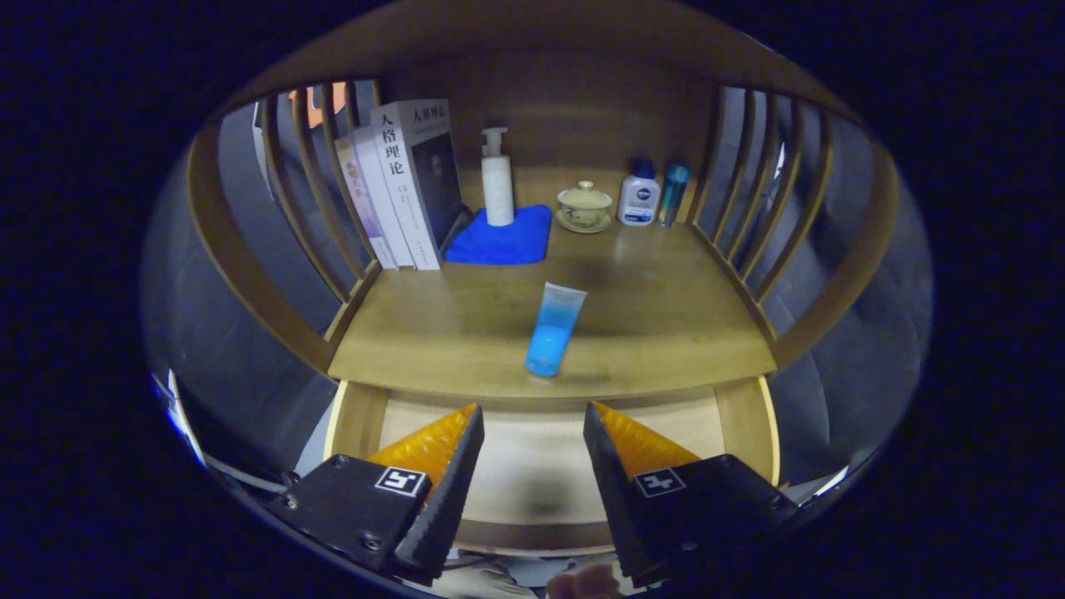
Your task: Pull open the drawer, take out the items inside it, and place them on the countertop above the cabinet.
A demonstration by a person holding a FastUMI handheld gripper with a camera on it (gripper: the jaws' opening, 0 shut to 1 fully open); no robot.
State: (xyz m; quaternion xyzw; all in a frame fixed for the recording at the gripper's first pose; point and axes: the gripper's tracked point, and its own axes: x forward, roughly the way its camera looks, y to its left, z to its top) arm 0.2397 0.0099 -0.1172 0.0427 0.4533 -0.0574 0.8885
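A blue tube [555, 329] lies on the wooden countertop [666, 324], cap end toward me, just beyond my fingers. Below the counter's front edge the drawer [532, 466] stands pulled open, its pale floor showing bare between my fingers. My gripper [532, 416] hangs over the open drawer, open, with nothing between its fingers.
At the back of the counter stand books [408, 183], a white pump bottle [497, 179] on a folded blue cloth [503, 237], a lidded tea cup [585, 205], a white bottle [639, 195] and a slim teal bottle [673, 194]. Slatted wooden rails [749, 208] close both sides.
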